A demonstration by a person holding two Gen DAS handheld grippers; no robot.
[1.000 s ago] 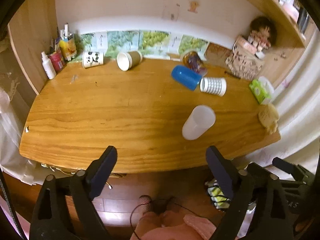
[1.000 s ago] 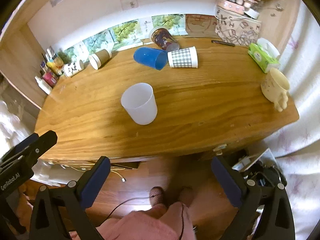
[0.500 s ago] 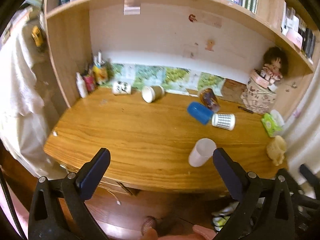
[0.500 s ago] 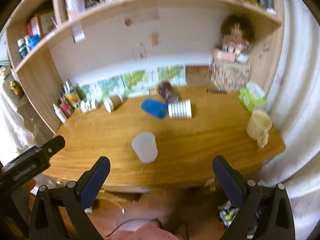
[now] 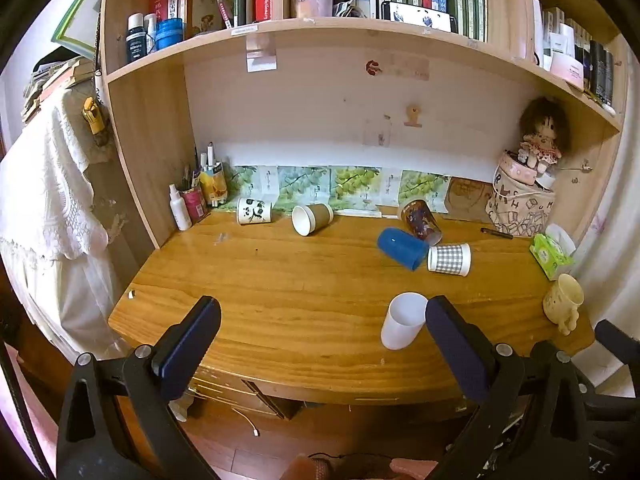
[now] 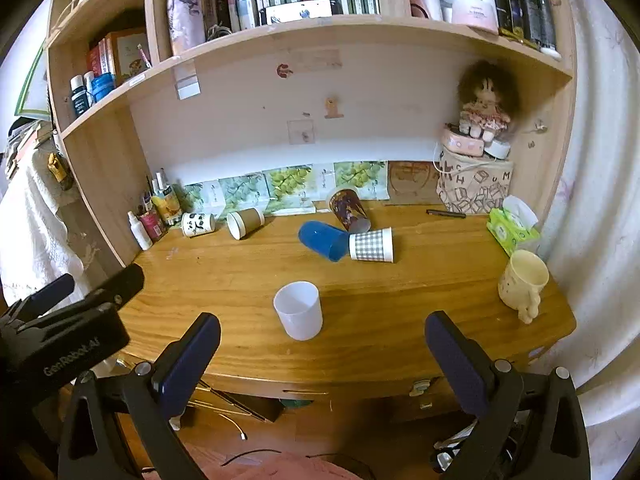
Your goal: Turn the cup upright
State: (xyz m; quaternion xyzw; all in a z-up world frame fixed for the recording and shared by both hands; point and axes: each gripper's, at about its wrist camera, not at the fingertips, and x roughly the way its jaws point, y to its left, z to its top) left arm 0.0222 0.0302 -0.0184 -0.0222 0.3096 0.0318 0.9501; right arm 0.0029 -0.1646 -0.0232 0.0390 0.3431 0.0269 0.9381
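A translucent white cup (image 5: 401,320) (image 6: 299,310) stands upright near the front of the wooden desk (image 5: 304,280). Several cups lie on their sides further back: a blue cup (image 5: 401,248) (image 6: 325,240), a checked cup (image 5: 449,259) (image 6: 371,245), a dark patterned cup (image 5: 420,221) (image 6: 349,209), a brown paper cup (image 5: 311,218) (image 6: 245,221) and a panda cup (image 5: 253,211) (image 6: 197,224). My left gripper (image 5: 320,340) and right gripper (image 6: 320,344) are both open and empty, held in front of the desk's front edge.
A cream mug (image 6: 521,282) stands at the desk's right end beside a green tissue pack (image 6: 512,229). Bottles and pens (image 5: 196,196) stand at the back left. A patterned bag with a doll (image 6: 476,184) sits at the back right. A bookshelf (image 6: 320,28) overhangs the desk.
Both cameras have tilted up and pulled back from the desk, so the shelf and books now show. The cups have not moved. Both grippers stay open.
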